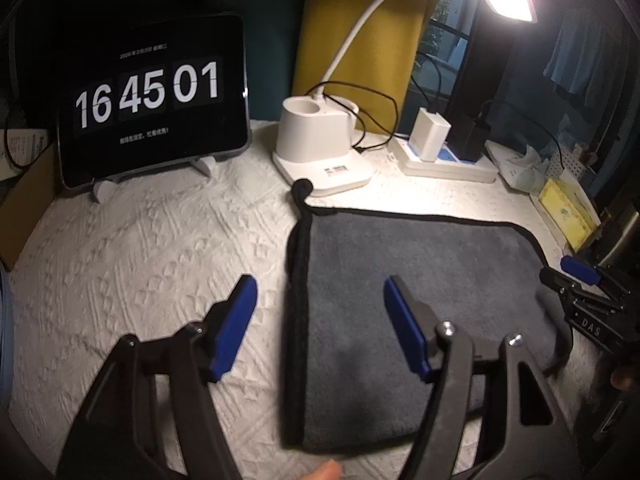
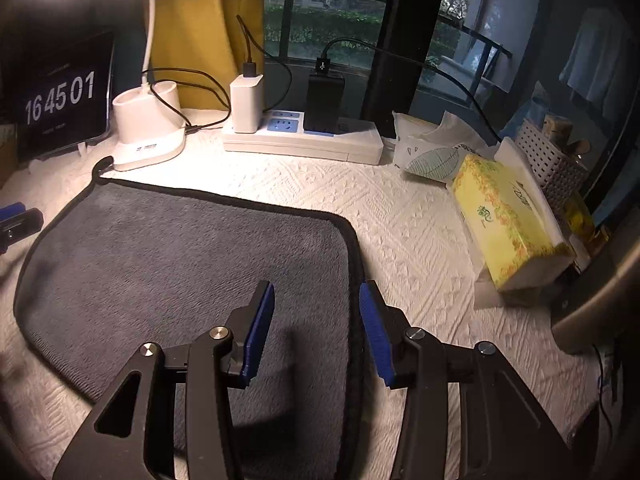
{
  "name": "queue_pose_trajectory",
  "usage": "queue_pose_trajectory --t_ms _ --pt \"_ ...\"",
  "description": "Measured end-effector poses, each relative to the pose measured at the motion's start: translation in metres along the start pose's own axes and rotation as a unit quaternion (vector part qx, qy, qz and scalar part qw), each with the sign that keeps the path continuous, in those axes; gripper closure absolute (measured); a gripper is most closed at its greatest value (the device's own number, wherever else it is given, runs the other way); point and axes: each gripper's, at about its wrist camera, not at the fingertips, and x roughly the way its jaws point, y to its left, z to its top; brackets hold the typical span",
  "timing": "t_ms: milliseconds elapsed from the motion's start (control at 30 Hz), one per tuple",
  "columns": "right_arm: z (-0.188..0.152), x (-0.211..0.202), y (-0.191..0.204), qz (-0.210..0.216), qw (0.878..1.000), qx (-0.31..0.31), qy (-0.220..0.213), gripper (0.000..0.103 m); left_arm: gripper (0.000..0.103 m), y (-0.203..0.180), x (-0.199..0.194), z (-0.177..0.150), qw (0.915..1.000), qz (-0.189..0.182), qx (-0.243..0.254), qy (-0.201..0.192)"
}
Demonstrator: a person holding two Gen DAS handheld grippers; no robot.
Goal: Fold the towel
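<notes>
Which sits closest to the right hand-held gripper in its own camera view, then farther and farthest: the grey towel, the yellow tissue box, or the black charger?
1. Grey towel, right under the right hand-held gripper.
2. Yellow tissue box, off to the right.
3. Black charger, at the back, plugged into the power strip.

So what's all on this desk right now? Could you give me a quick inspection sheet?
Surface: white textured cloth covers the table.
Job's things: grey towel with black edging, lying flat.
Clutter: tablet clock, desk lamp base, power strip, yellow tissue box, tissue pack, white basket.
Grippers: left gripper open over the towel's left edge; right gripper open over its right edge.
Cables: black cable behind the lamp base.
Surroundings: window, yellow curtain.
</notes>
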Motion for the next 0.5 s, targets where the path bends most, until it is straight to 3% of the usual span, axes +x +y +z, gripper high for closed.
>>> queue_pose_trajectory --t_ms 500 --pt "-0.029 -0.039 0.004 0.009 1.000 0.010 -0.005 0.056 0.030 -0.010 -0.043 -0.034 0.9997 -0.023 0.010 0.001"
